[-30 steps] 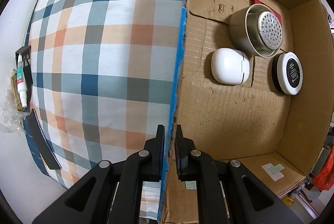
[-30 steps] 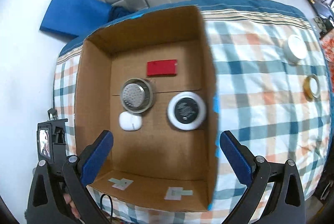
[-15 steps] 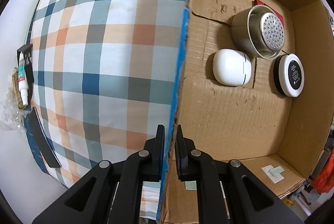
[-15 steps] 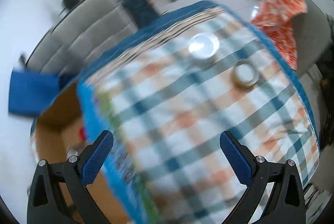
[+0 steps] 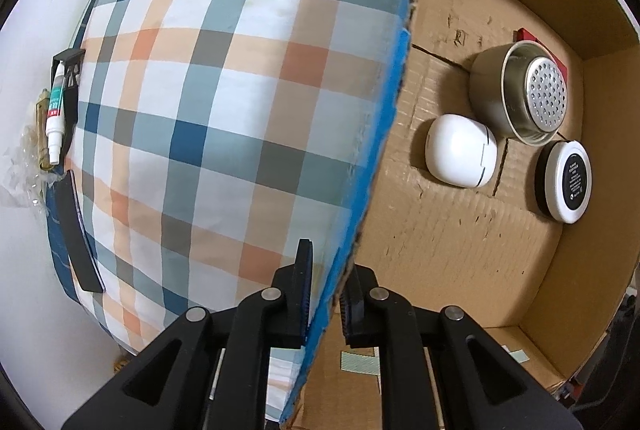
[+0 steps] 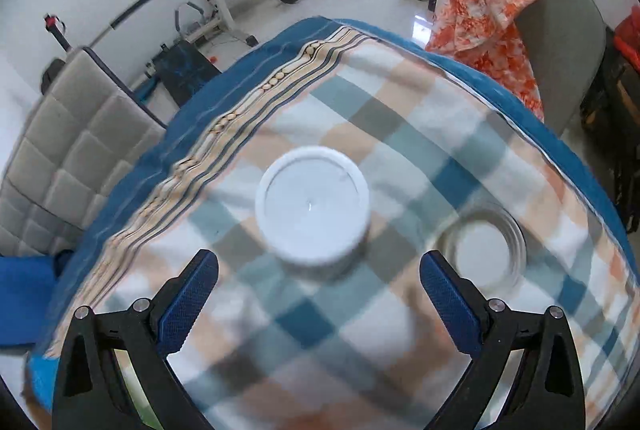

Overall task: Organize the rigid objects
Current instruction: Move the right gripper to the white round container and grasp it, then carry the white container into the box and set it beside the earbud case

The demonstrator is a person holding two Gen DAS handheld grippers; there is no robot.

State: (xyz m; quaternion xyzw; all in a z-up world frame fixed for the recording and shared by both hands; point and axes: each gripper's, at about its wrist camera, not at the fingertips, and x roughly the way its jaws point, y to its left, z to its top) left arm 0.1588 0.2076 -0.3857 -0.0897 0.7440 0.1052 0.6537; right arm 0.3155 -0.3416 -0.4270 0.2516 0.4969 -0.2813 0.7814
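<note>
The left claw (image 5: 325,294) was pinched narrow on the blue-taped wall of the cardboard box (image 5: 400,77), one finger outside over the plaid tablecloth (image 5: 224,109) and the other inside. On the box floor sat a white earbud case (image 5: 460,155), and just beyond it, to the far right, a steel cup with a perforated insert (image 5: 524,97). A red flat item (image 5: 526,34) showed at the cup's far side, mostly hidden behind it. To the near right of the cup lay a round black-and-white compact (image 5: 566,185), close to the right wall.

The right claw (image 6: 319,300) stood wide and held nothing, hovering over the table. A white round lid (image 6: 312,205) lay on the cloth just beyond it, between the lines of the two fingers. To the right of the lid lay a tape roll (image 6: 482,250), blurred, near the right finger (image 6: 450,306).
</note>
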